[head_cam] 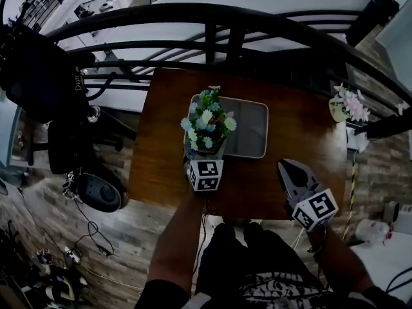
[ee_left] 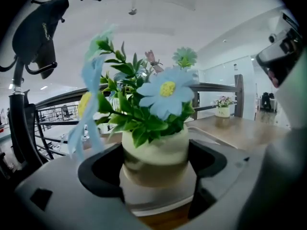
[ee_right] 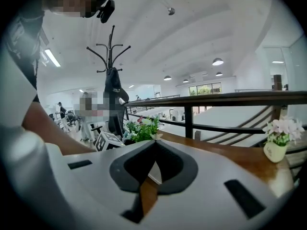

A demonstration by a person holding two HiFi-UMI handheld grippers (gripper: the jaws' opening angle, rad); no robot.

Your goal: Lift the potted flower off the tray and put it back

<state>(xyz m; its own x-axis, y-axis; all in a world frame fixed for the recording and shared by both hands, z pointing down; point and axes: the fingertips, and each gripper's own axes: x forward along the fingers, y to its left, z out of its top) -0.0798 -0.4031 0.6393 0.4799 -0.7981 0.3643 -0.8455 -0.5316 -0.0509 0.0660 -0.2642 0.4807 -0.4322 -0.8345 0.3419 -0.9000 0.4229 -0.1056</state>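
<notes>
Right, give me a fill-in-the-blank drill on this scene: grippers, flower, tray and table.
The left gripper is shut on the ___ of the potted flower.
The right gripper has its jaws ___, with nothing between them.
The tray lies on a ___ table.
In the head view, a second pot of pink flowers stands at the table's ___ edge.
Missing words: pot; shut; wooden; right.
</notes>
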